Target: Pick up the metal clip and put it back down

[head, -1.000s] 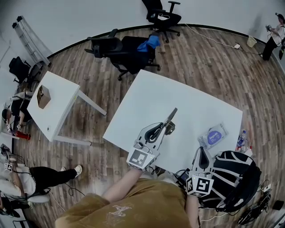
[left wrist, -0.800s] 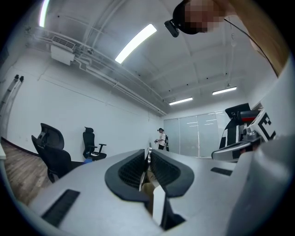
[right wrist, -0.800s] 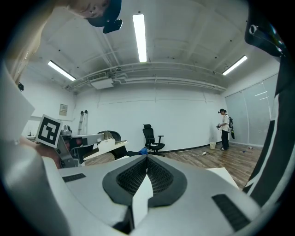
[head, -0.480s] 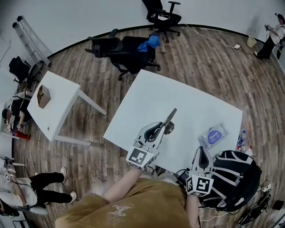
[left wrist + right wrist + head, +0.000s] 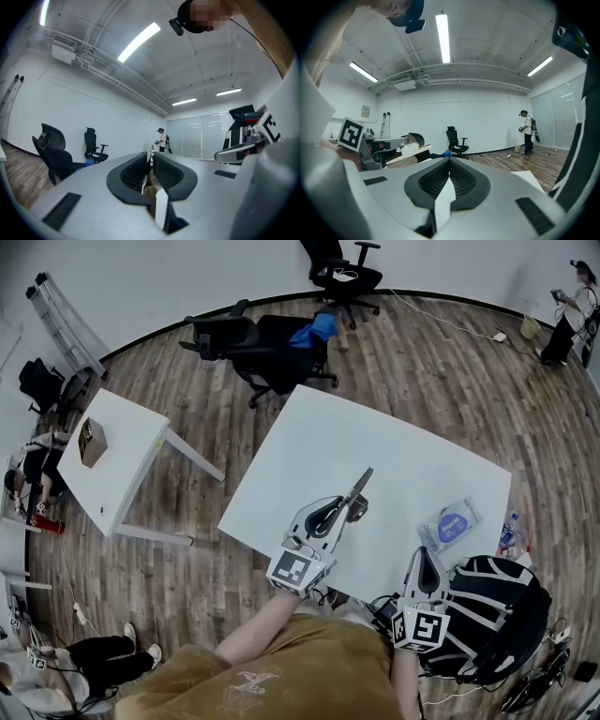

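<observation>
Over the near half of the large white table (image 5: 319, 446) we hold the left gripper (image 5: 348, 508) roughly level. Its jaws are clenched on one end of the long, thin grey metal clip (image 5: 362, 484). The rest of the clip juts out past the fingertips toward the far side of the table. From the left gripper view the black ribbed pads are nearly together, with a narrow bright strip of metal pinched edge-on between them. We judge the clip to be off the table, though the head view does not show this plainly.

We keep the right gripper (image 5: 428, 555) near the table's front edge, well apart from the clip. Its jaws are pressed together with nothing between them. A clear plastic packet with a purple label (image 5: 450, 524) lies on the table beside it and has no part in the work.

The clip looks light and stiff, and not fragile. We expect its smooth metal to be slippery against the pads. Because we hold it close to one end, the long free part can act as a lever and pivot in the grip if it knocks against the table. A hold nearer the middle, across the flat faces, would likely be steadier. For the return we would bring it down flat and low before easing the pads apart, since a thin strip let go from a height may bounce or skid. It lies so thin on the surface that taking it up again would call for a pinch on its edges.
</observation>
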Action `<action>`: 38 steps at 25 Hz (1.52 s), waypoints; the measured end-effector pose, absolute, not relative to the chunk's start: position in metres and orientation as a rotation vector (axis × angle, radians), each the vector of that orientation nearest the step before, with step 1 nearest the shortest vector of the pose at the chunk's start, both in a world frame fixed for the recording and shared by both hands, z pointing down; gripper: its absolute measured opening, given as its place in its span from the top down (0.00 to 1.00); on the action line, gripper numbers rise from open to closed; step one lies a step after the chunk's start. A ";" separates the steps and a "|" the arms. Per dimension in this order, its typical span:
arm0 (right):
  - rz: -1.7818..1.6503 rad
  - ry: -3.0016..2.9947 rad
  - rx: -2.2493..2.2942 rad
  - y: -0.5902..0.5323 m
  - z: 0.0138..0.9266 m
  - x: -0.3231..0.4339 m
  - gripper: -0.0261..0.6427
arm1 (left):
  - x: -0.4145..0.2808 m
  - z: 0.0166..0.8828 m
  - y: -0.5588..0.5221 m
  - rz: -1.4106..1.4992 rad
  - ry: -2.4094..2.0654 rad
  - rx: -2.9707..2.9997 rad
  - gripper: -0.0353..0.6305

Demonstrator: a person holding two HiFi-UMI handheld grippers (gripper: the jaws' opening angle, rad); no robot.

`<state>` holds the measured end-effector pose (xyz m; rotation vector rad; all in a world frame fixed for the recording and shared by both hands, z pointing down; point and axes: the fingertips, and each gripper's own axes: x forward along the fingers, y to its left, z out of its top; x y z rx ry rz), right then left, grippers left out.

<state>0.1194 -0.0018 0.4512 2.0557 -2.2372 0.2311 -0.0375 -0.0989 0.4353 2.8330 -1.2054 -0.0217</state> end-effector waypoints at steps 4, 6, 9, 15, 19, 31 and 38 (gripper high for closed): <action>0.232 -2.238 2.053 -0.003 0.451 0.120 0.95 | -0.037 0.435 -0.100 -0.022 -1.208 2.832 0.88; 0.231 -2.240 2.054 -0.003 0.451 0.120 0.95 | -0.037 0.435 -0.101 -0.020 -1.208 2.834 0.88; 0.235 -2.236 2.057 -0.003 0.452 0.122 0.95 | -0.037 0.438 -0.101 -0.007 -1.211 2.832 0.88; 0.250 -2.219 2.060 -0.001 0.456 0.123 0.95 | -0.037 0.460 -0.105 0.063 -1.201 2.803 0.88; 0.269 -2.205 2.063 0.000 0.461 0.127 0.95 | -0.034 0.479 -0.106 0.122 -1.184 2.788 0.88; 0.307 -2.196 2.063 0.001 0.468 0.128 0.95 | -0.024 0.539 -0.103 0.362 -1.111 2.757 0.88; 0.323 -2.195 2.065 0.002 0.470 0.128 0.95 | -0.016 0.578 -0.102 0.513 -1.052 2.745 0.88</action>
